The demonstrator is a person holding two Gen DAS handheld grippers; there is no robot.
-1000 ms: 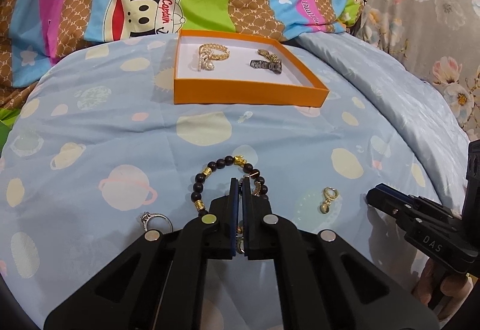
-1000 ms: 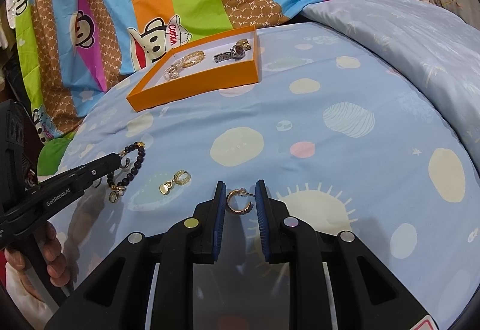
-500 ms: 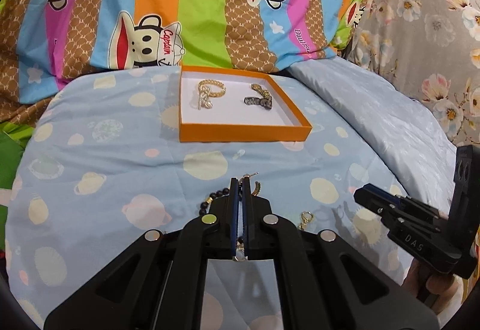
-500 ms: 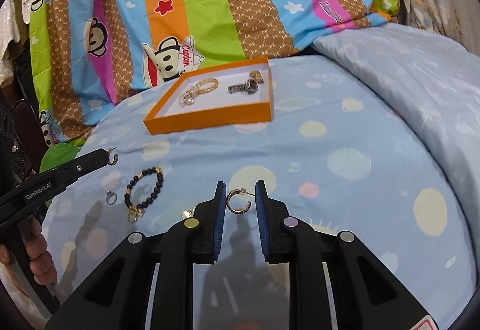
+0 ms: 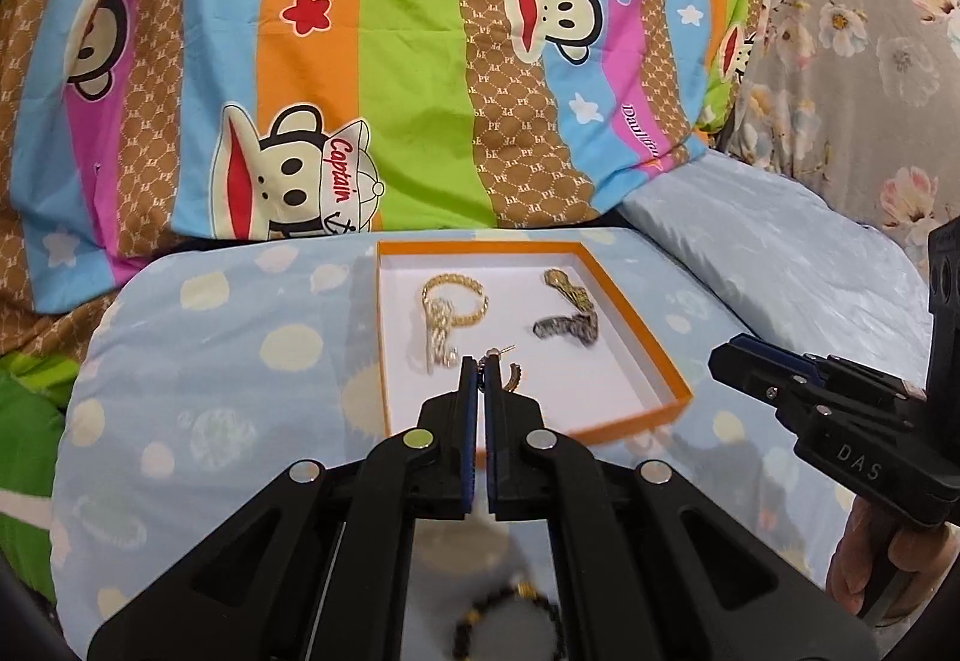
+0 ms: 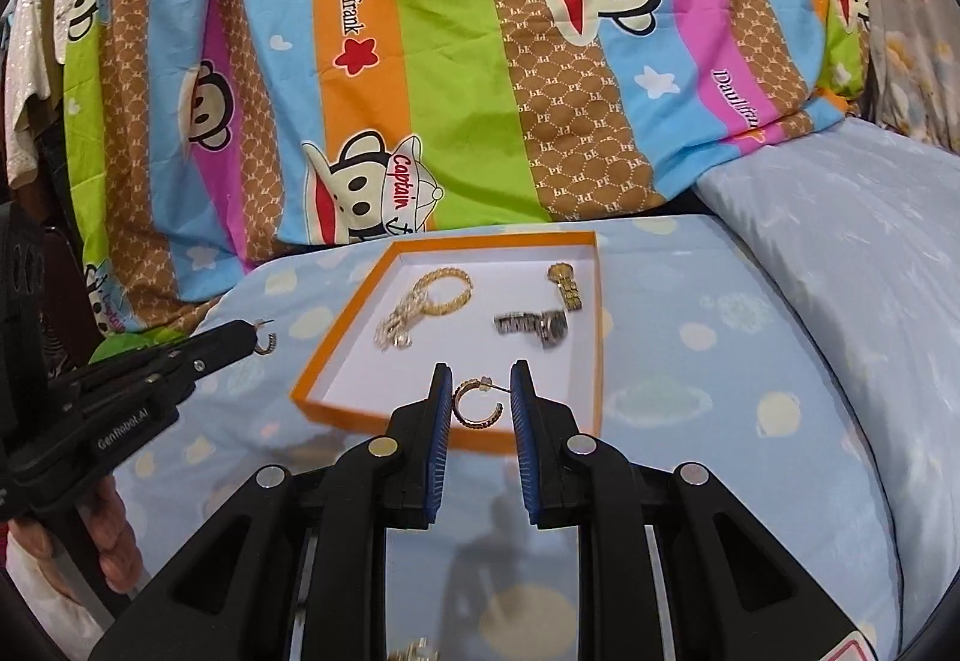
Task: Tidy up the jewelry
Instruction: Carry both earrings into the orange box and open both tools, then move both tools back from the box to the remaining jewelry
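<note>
An orange tray [image 5: 672,403] [image 6: 336,403] with a white floor lies on the blue bedspread. It holds a gold bracelet [image 5: 456,301] [image 6: 444,289], a gold watch-like piece [image 6: 567,286] and a grey metal band [image 5: 564,328] [image 6: 531,325]. My left gripper [image 5: 480,361] is shut on a small gold hoop earring [image 5: 513,376] and hovers over the tray's near part; in the right wrist view that left gripper [image 6: 249,331] carries the earring [image 6: 267,343] left of the tray. My right gripper [image 6: 480,391] is shut on a second gold hoop earring [image 6: 477,409] above the tray's near rim.
A black bead bracelet [image 5: 510,619] lies on the bedspread below my left gripper. A striped cartoon quilt [image 5: 420,60] rises behind the tray, and a floral cloth [image 5: 870,60] at right. The right gripper's body [image 5: 840,421] and a hand [image 5: 870,559] sit at right.
Both grippers have risen from the bedspread and moved forward to the tray, each carrying its earring. The bead bracelet, silver ring and gold clasp stayed behind on the bedspread.
</note>
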